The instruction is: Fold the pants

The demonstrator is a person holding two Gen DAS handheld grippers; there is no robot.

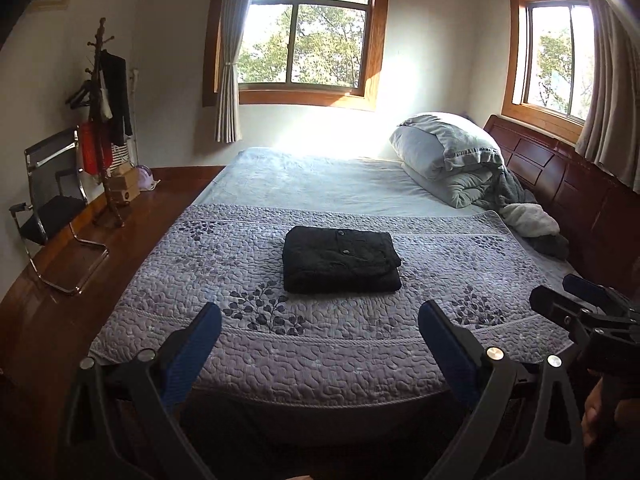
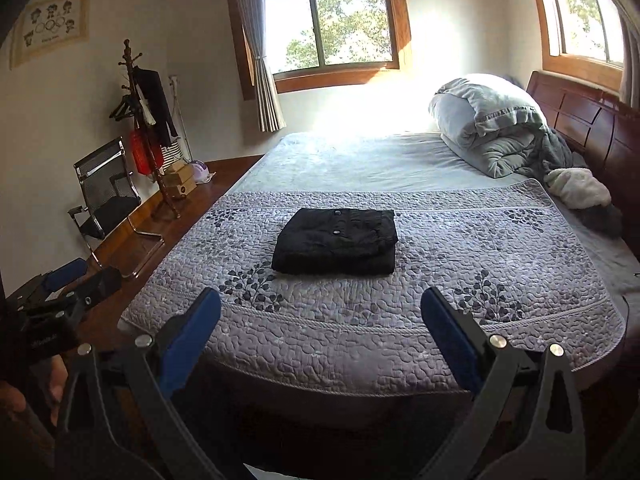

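**Black pants sit folded on the bed**

The black folded cloth pants (image 1: 341,261) lie in a neat, flat stack in the middle of the grey-purple quilted bedspread with leaf shapes (image 1: 160,280). Two small round buttons show on top.

The left gripper (image 1: 320,328) is wide open and holds nothing. The right gripper (image 2: 320,320) is wide open too, and it holds nothing. Both hang above the near edge of the bed, well apart from the pants.

The folding looks done. What could go wrong now? If a blue finger pad (image 2: 192,336) pokes or drags the stack, the top layers could slide and the fold could come loose. A pad could also catch the bedspread and tug it, and that would push the pants out of shape.
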